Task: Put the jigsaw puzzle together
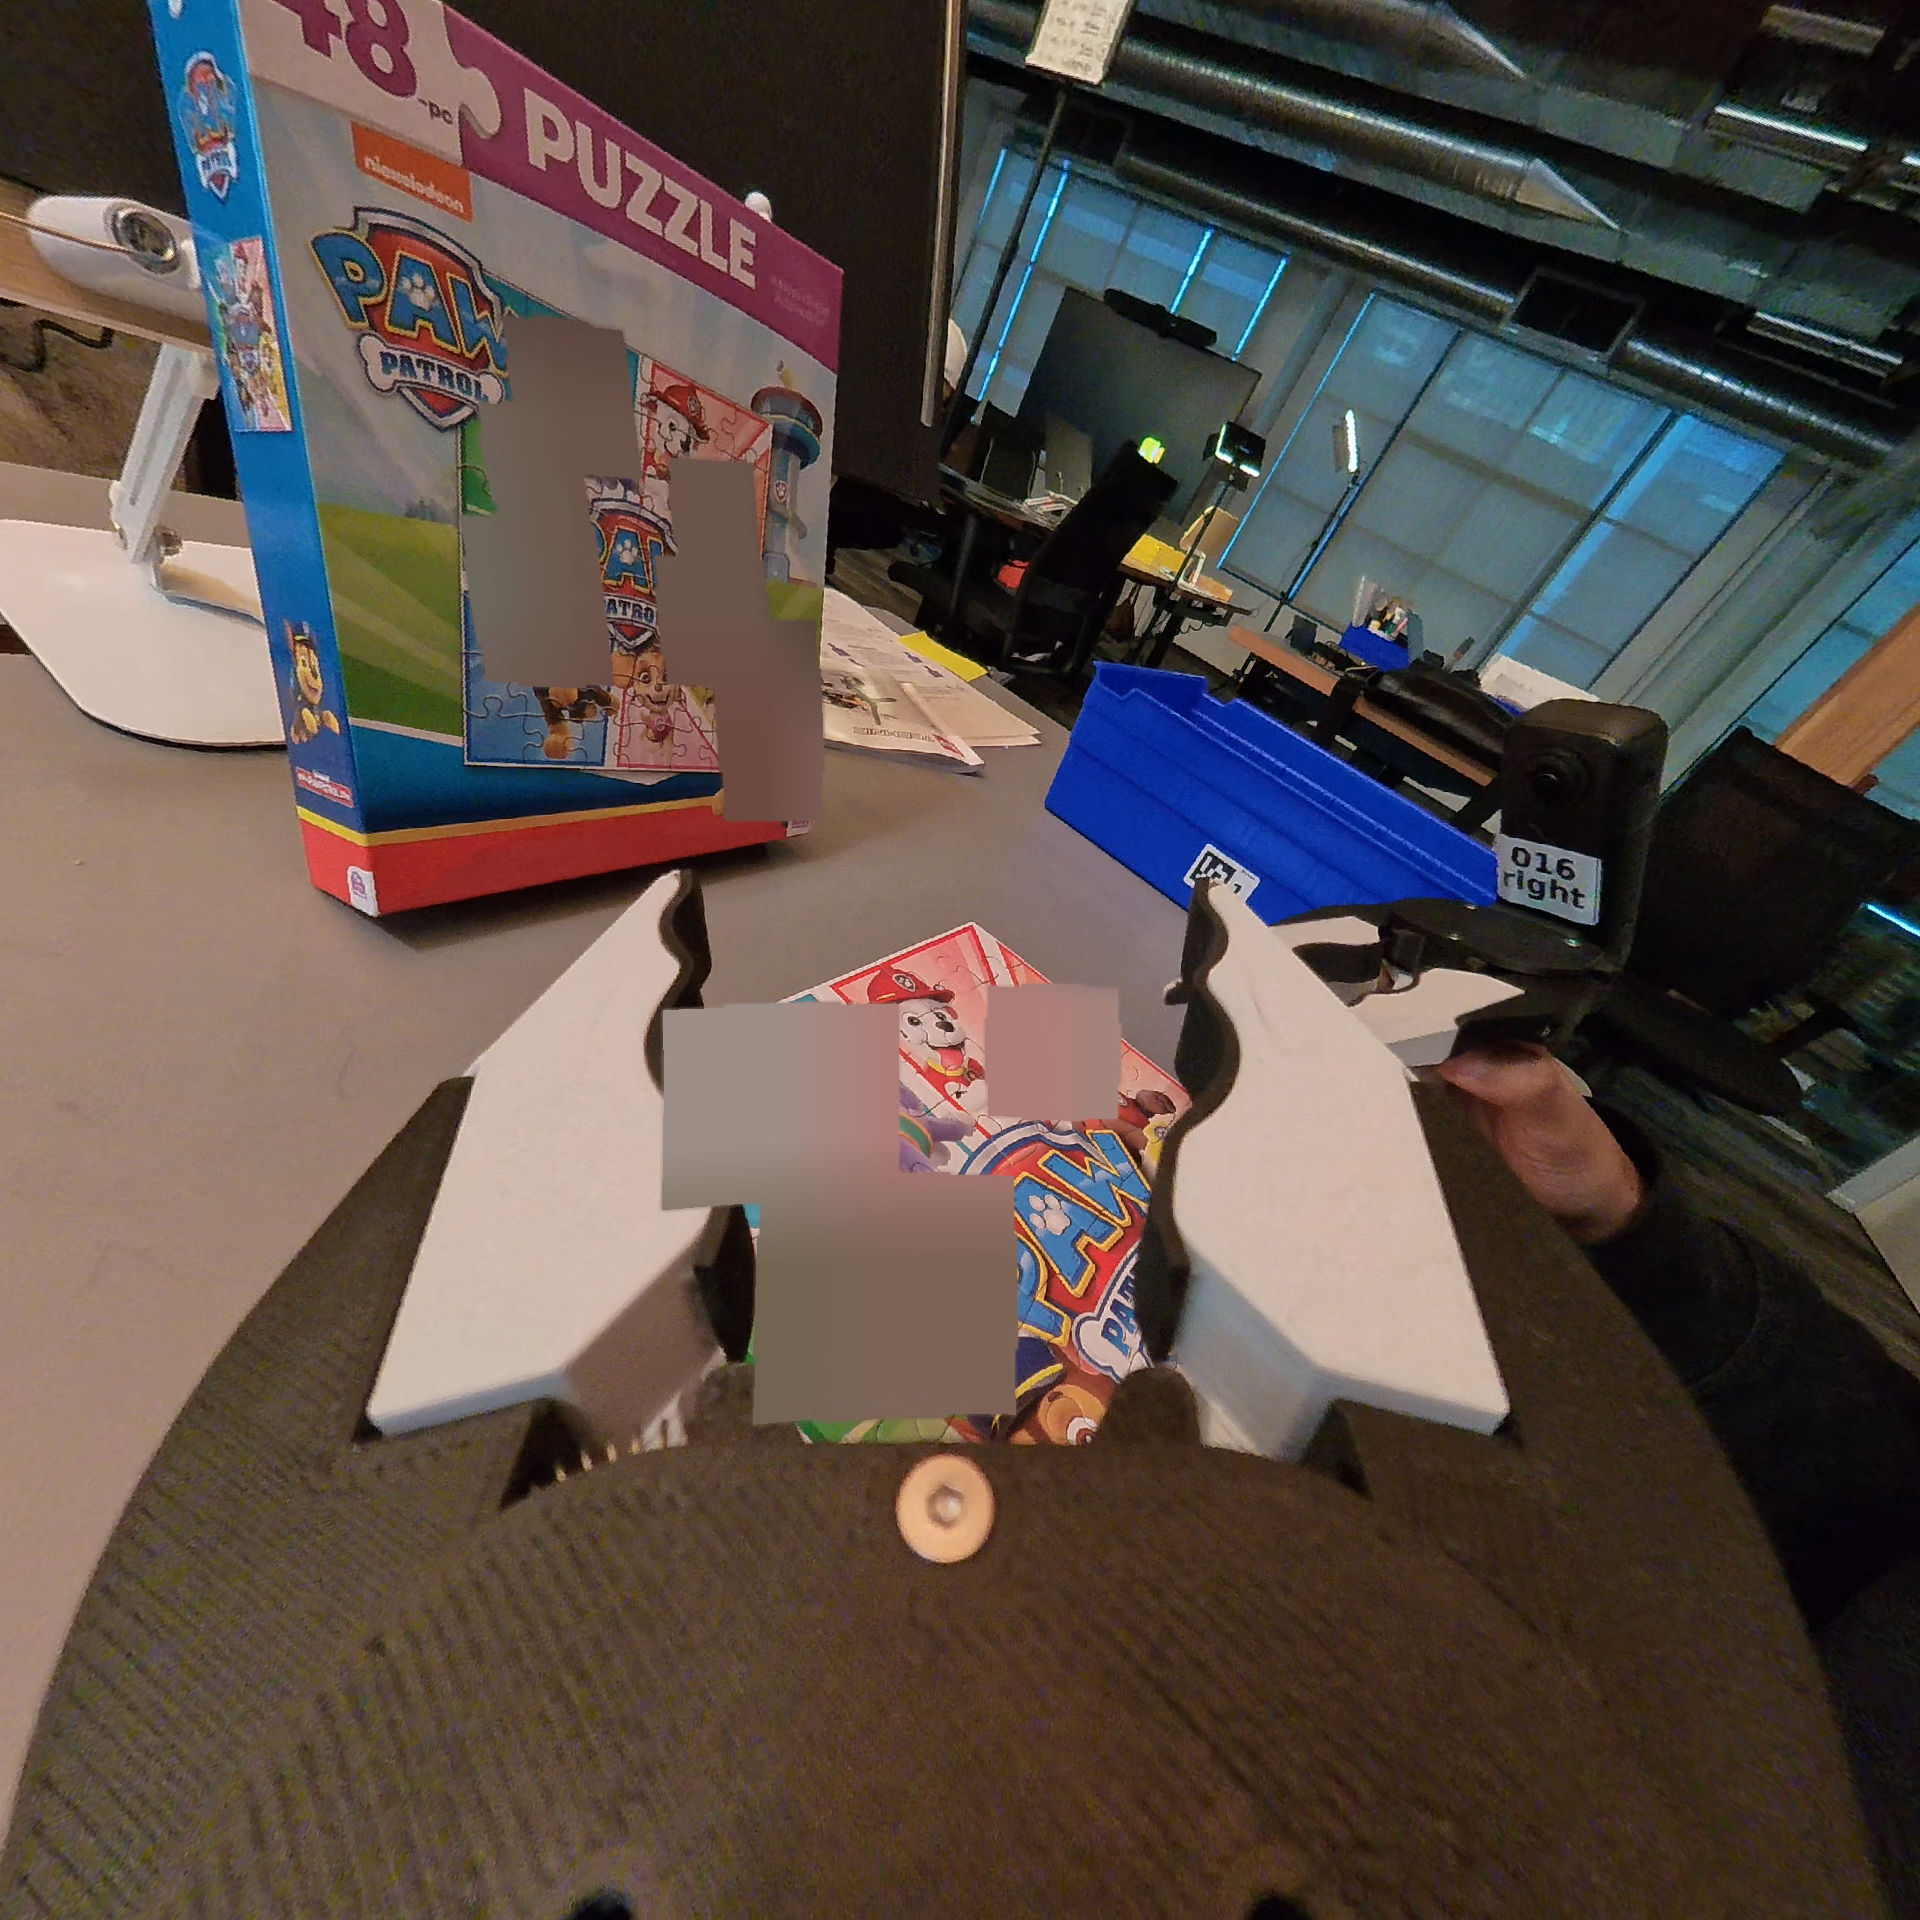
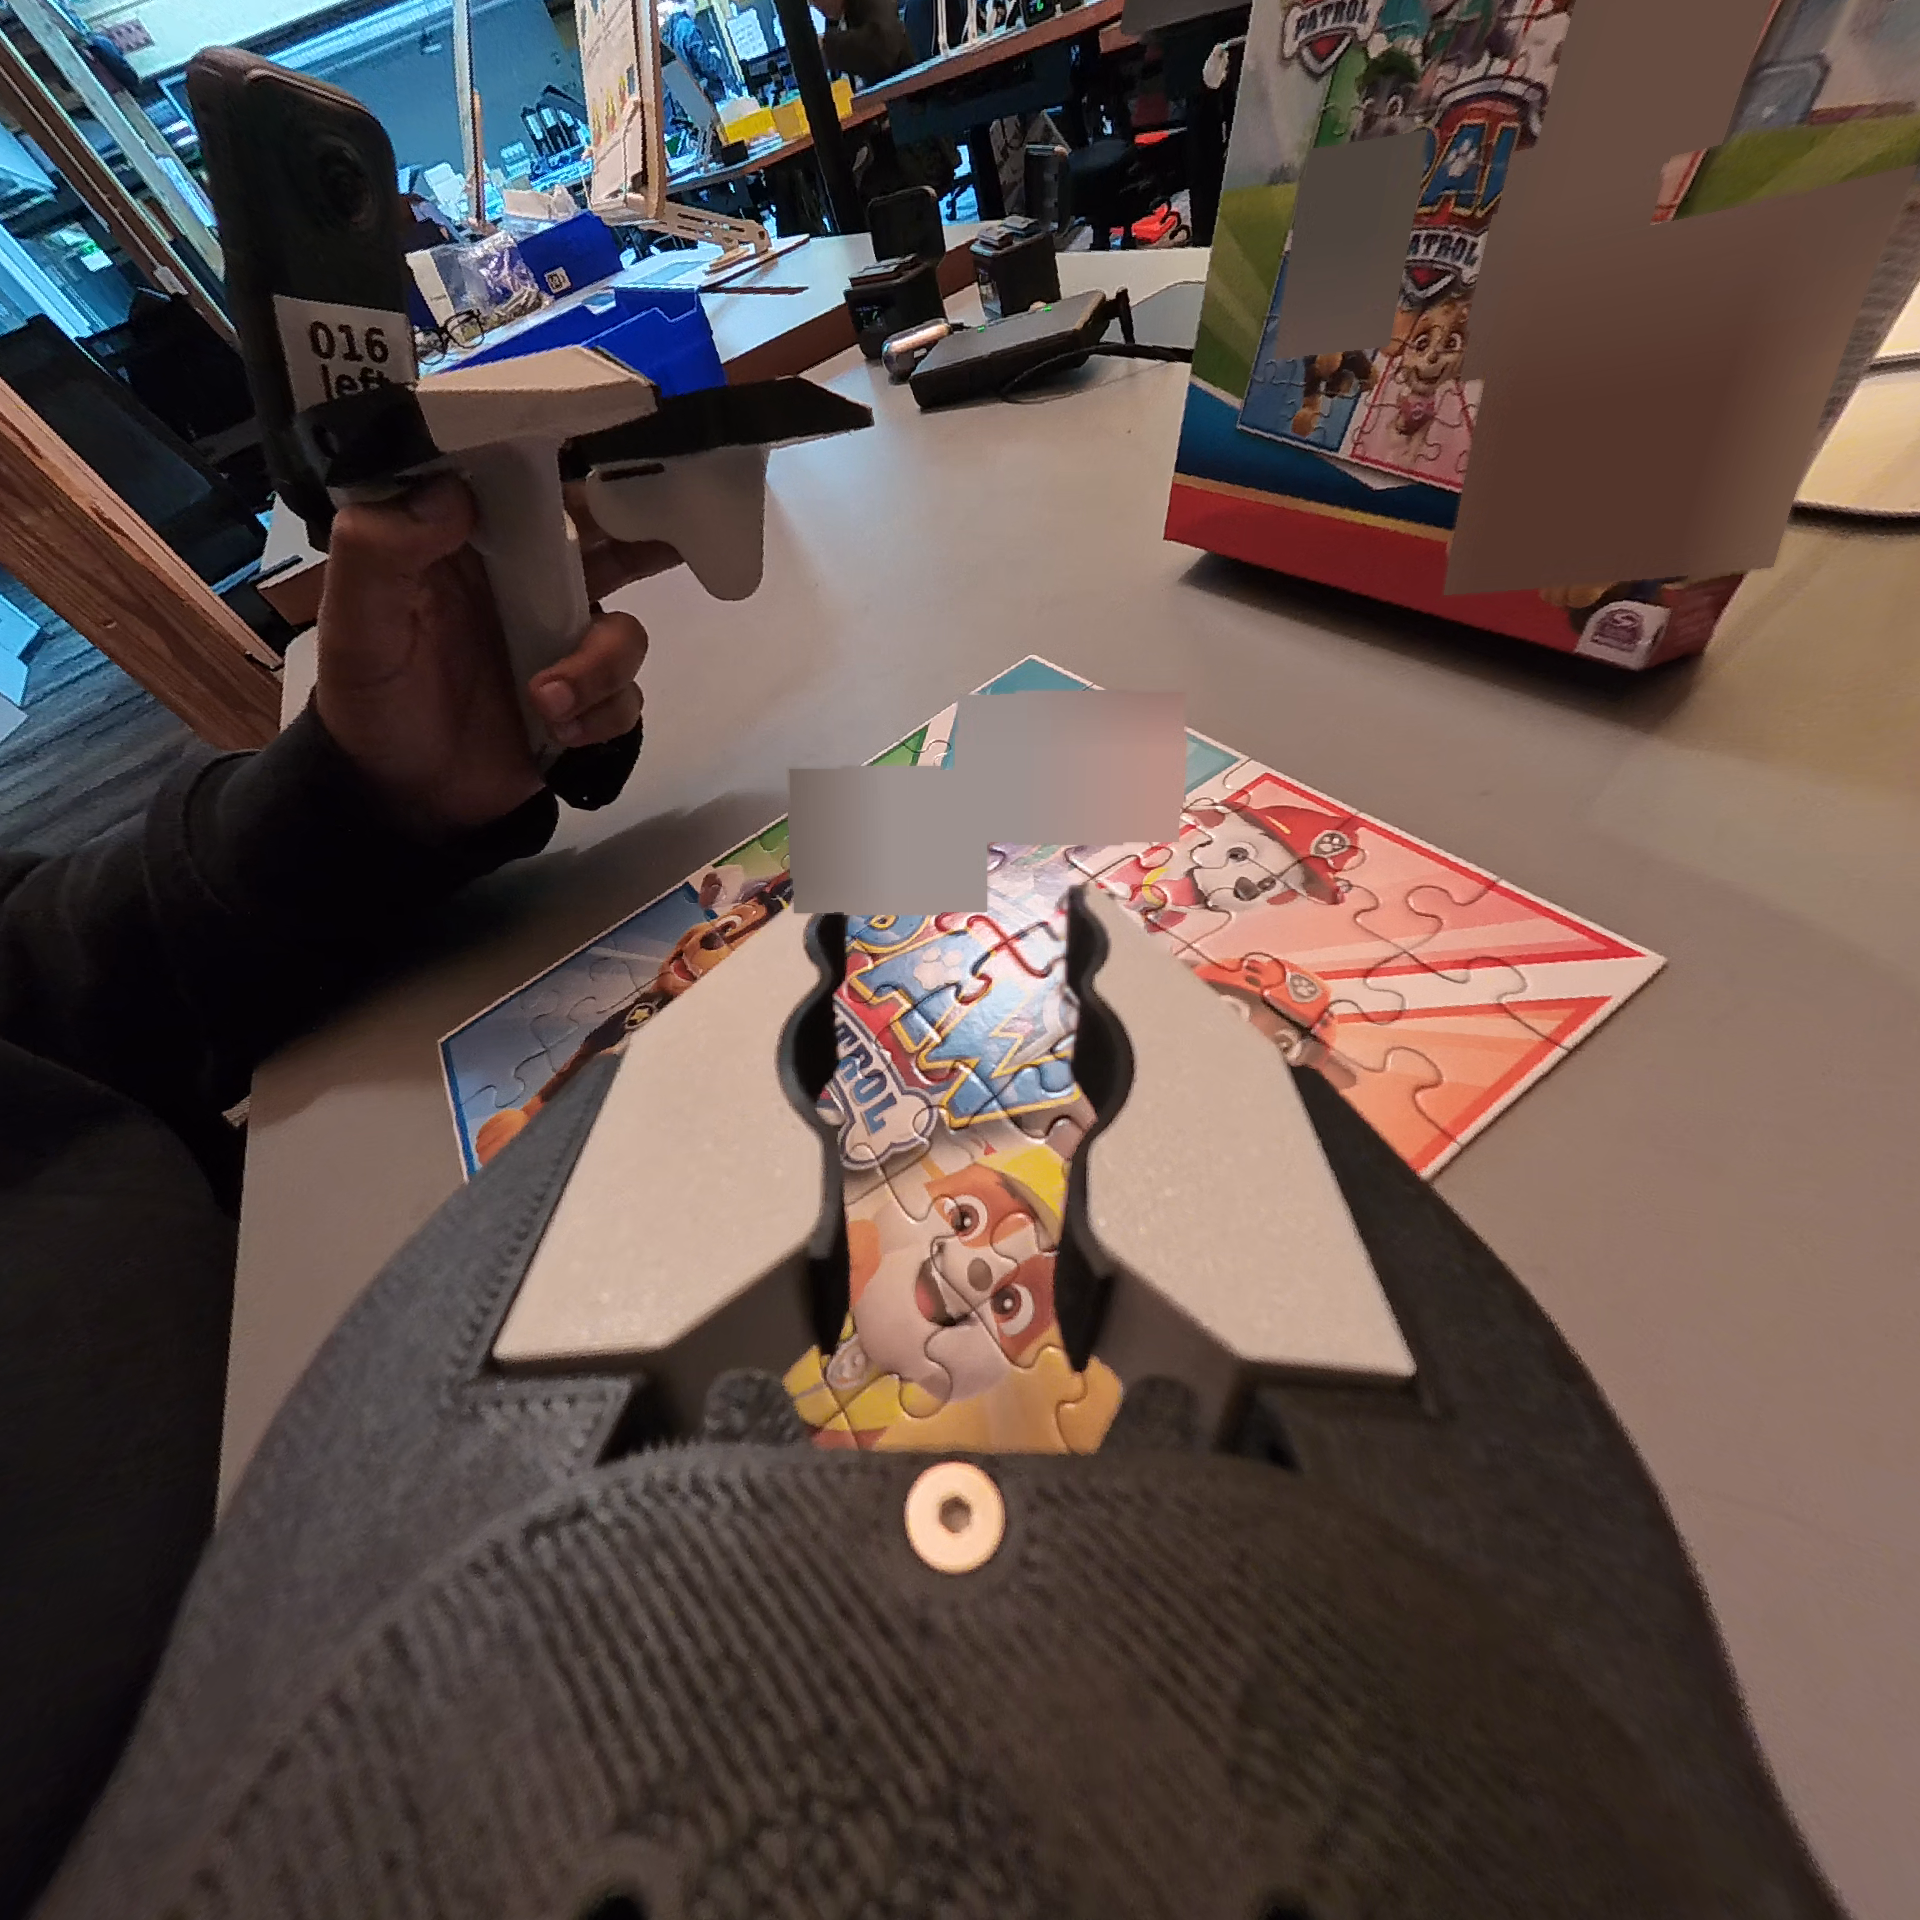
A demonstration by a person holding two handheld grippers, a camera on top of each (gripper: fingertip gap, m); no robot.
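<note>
Left tongs (image 1: 940,935) are gaping wide and bare above the assembled puzzle (image 2: 1403,966) lying mid-frame on the desk (image 2: 935,582). Right tongs (image 2: 951,914) are hovering narrower, bare, over its centre; puzzle box (image 1: 499,499) is standing upper left.

Your assembled jigsaw puzzle (image 2: 1382,997) lies flat on the grey desk (image 2: 1714,1299), turned so one corner points away from you. Its pieces are locked together into one cartoon picture: a pink-and-red panel on the right, a blue panel on the left, yellow nearest you. Beyond it the puzzle box (image 1: 499,540) stands upright on the desk, leaning a little, its printed front facing you, well apart from the puzzle.
</note>
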